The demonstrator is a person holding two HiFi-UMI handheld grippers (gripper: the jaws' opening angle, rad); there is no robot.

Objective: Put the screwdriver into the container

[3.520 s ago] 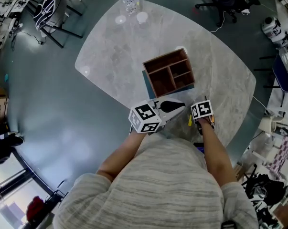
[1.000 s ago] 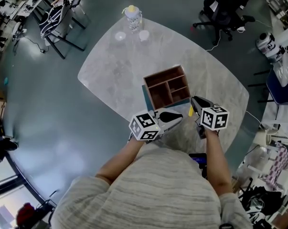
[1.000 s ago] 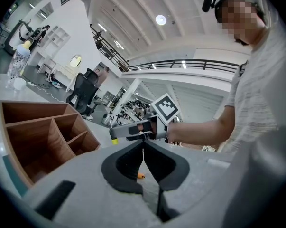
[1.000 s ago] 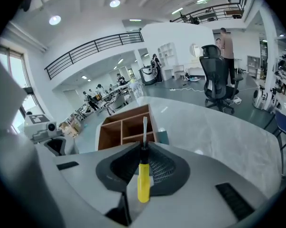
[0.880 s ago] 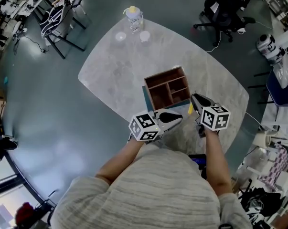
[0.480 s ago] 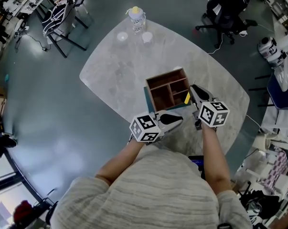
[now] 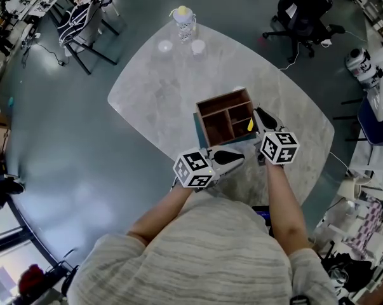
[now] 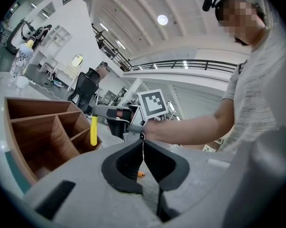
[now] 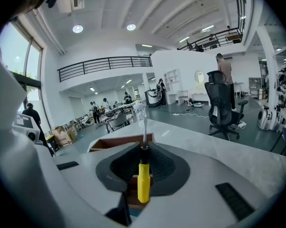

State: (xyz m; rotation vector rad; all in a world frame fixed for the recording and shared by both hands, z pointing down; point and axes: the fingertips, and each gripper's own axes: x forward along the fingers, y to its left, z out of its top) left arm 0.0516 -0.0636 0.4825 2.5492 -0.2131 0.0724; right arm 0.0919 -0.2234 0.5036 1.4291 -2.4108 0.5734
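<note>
Four compartments divide the wooden container (image 7: 226,114), which sits on a blue mat (image 7: 196,123) toward the near side of the pale tabletop (image 7: 153,84): one long strip along the far side, one large section, and two small ones on the right. All of them show only bare wood. The right gripper (image 7: 261,117) is at the container's right edge, its fingers clamped on the screwdriver (image 7: 250,125) at the dark collar just above the yellow handle. The tool stands upright with the handle hanging down and the metal shaft rising past the fingers. The left gripper view puts the handle's lower end at the rim of a small right-hand compartment; whether it touches the wood cannot be told. The left gripper (image 7: 237,157) is near the container's front, its fingers pressed together on nothing. A bottle (image 7: 184,21) stands at the far edge.
</note>
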